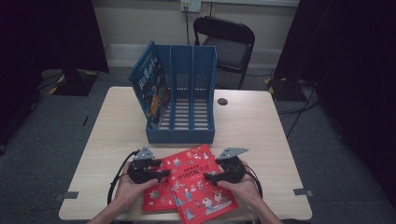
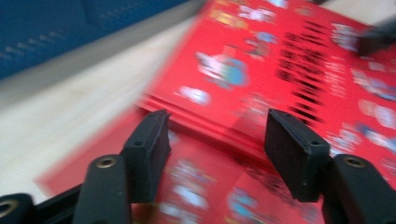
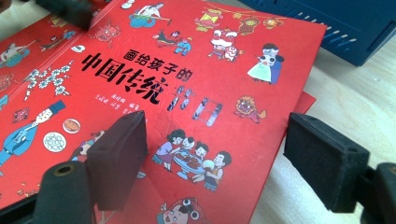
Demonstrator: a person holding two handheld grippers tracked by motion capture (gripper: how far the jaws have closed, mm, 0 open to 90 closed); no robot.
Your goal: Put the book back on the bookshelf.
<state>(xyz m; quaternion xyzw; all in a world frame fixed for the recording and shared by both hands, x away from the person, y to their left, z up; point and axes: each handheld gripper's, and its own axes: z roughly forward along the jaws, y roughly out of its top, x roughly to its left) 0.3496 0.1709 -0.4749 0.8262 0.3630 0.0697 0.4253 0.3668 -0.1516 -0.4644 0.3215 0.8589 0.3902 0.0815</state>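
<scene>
Flanking the top red book (image 1: 198, 183) at lower centre of the high view, left gripper (image 1: 163, 175) and right gripper (image 1: 208, 177) both have jaws spread, gripping nothing. It lies skewed on a second red book (image 1: 156, 197) on the table (image 1: 252, 126); the blue file rack (image 1: 187, 100) with a blue book (image 1: 150, 84) sits mid-frame above.

floor: grey carpet (image 1: 56, 140) | chair (image 1: 226, 46) (black) | wall (image 1: 140, 23): pale

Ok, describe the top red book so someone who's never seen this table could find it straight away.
Start at the blue file rack in the table's middle. Just in front of it, between the two grippers, lies the top red book. It rests askew on another red book, with black Chinese title characters across its cover.
</scene>
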